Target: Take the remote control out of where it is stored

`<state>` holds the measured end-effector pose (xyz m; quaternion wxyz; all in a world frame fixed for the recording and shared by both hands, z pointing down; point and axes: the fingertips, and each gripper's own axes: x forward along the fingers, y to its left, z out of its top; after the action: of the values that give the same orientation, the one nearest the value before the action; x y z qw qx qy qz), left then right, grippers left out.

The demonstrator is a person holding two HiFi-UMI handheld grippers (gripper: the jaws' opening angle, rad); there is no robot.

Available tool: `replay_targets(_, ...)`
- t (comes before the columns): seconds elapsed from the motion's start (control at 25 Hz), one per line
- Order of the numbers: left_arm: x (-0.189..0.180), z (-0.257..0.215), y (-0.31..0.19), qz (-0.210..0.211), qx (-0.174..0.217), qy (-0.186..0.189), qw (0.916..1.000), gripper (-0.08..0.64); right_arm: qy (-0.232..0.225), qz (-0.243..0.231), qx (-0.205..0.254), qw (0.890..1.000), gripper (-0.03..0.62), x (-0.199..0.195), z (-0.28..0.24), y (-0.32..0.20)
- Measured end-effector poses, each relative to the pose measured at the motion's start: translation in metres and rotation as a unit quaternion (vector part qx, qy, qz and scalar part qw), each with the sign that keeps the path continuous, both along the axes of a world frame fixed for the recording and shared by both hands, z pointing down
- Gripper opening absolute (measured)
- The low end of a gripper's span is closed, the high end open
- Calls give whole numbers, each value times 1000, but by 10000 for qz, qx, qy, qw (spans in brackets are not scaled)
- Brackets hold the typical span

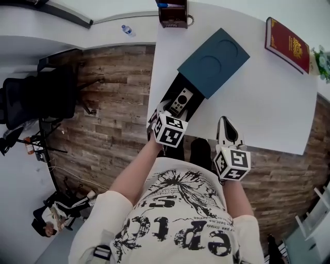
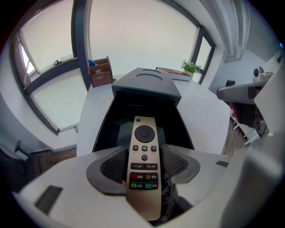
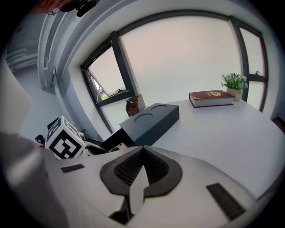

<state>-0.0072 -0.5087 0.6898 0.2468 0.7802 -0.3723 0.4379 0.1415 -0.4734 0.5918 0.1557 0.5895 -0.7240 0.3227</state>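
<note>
**A:** Where is the remote control (image 1: 180,101) sitting?

**B:** In the black tray (image 1: 195,107) that sticks out of the dark blue box (image 1: 214,62), at the near edge of the white tabletop (image 1: 258,103). It lies flat with its buttons up and its round dial toward the box.

**A:** And the left tongs (image 2: 142,165)?

**B:** Spread wide and reaching into the tray. The lower half of the remote runs between the two ribbed pads (image 2: 113,164), with one pad just beside each long edge. They flank it rather than pinch it.

**A:** The right tongs (image 3: 142,153)?

**B:** Pressed together with nothing between them. They hang over the near edge of the tabletop, to the right of the tray and apart from the remote.

**A:** What else is on the tabletop?

**B:** A red book (image 1: 287,44) lies at the far right corner, with a small potted plant (image 3: 234,81) just beyond it. A brown wooden holder (image 1: 172,15) stands at the far edge behind the box. The top of the box has two round recesses.
</note>
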Motion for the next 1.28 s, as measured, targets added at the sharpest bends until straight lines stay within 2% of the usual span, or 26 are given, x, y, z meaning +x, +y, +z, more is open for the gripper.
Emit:
replay_targets(0.08,0,0,-1,-71,-16,91,9999,220,-42,74,124,9999,2,2,-9,-1)
replay_targets(0.2,-1,-6,-3,-324,-123,474,9983,218,12,92,245,9997,2,2,-19,-1)
replay_targets(0.4,-12,-32,-9,-901,6,978,9911,218,85,36,311,9995,2,0,-28,-2)
replay_targets(0.52,-10,-56,-12,-1005,282,1272,9864,218,214,-56,391,9990,2,-2,-32,-4)
replay_targets(0.68,-5,-108,-19,-1011,959,1577,9776,218,300,-178,583,9977,2,-7,-46,-8)
replay_targets(0.84,1,-162,-20,-917,1562,1924,9645,218,320,-264,840,9956,2,-10,-69,-15)
replay_targets(1.08,19,-243,-13,-386,2500,2340,9387,218,341,-246,1236,9914,2,-8,-102,-27)
replay_targets(1.2,21,-273,-15,-327,2905,2505,9229,218,342,-239,1370,9897,2,-14,-112,-31)
replay_targets(1.28,19,-290,-19,-400,3156,2682,9093,218,338,-254,1518,9875,2,-19,-122,-35)
